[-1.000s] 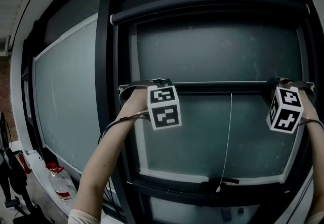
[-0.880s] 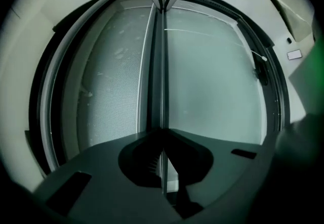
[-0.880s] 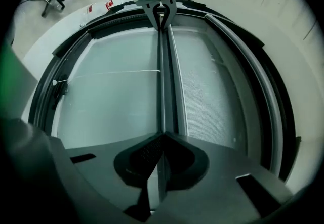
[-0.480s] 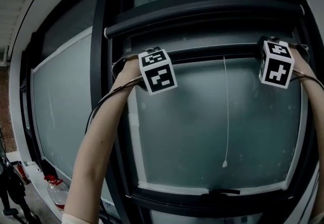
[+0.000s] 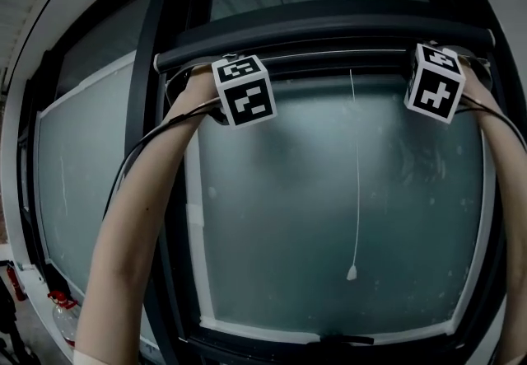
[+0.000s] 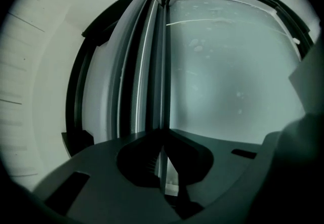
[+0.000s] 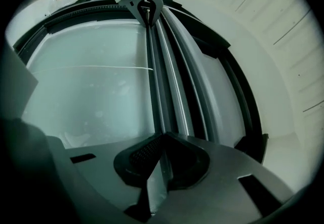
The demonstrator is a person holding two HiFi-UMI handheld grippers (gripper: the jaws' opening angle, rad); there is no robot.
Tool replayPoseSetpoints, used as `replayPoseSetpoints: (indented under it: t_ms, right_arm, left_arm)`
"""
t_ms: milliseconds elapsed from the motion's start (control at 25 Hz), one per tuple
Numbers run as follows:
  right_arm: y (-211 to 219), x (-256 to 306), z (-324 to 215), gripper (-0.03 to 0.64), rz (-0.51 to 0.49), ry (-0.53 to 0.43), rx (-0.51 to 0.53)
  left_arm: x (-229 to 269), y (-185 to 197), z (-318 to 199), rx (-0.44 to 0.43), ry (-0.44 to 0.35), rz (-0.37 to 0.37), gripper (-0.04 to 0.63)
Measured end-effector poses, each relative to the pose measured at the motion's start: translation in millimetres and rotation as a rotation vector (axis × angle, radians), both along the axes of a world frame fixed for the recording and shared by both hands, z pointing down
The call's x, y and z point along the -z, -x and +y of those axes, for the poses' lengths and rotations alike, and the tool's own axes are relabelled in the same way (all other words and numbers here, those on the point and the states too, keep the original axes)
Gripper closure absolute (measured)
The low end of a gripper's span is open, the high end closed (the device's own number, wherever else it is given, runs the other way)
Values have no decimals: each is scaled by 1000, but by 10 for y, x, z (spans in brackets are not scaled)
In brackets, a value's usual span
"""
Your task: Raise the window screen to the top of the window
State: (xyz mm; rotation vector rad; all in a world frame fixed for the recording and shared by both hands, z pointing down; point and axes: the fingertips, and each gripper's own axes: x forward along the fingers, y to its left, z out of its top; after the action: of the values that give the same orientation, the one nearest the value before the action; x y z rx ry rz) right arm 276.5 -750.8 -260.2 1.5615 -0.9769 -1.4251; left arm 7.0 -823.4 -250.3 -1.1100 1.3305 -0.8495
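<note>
I hold both arms high. My left arm is stretched long and my right arm shows only at the edge. My left gripper has its jaws pressed together on the thin screen bar. My right gripper is clamped on the same bar, well apart from the left.

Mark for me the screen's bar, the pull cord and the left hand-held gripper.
screen's bar [image 5: 329,64], head view, middle stretch of the dark rail.
pull cord [image 5: 357,182], head view, mid-length.
left hand-held gripper [image 6: 162,134], left gripper view, between its fingertips.
</note>
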Motion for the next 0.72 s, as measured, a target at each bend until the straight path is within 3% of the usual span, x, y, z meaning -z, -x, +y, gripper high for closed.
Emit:
replayPoseSetpoints:
  t_ms: [240, 400, 520, 640, 720]
  right_arm:
    - [10, 284, -21, 598, -30, -46, -19]
    - [13, 311, -1, 597, -51, -70, -7]
    - [14, 344, 51, 584, -116, -140, 66]
    - [-60, 324, 148, 564, -264, -250, 212]
    - [-106, 297, 292, 565, -405, -362, 385]
  left_arm:
    - [280, -2, -8, 13, -95, 52, 580]
    - [329, 3, 14, -92, -69, 252, 568]
    - [379, 37, 62, -173, -88, 387, 552]
    - [377, 78, 140, -342, -121, 557, 526]
    - [332, 145, 250, -483, -162, 686, 512]
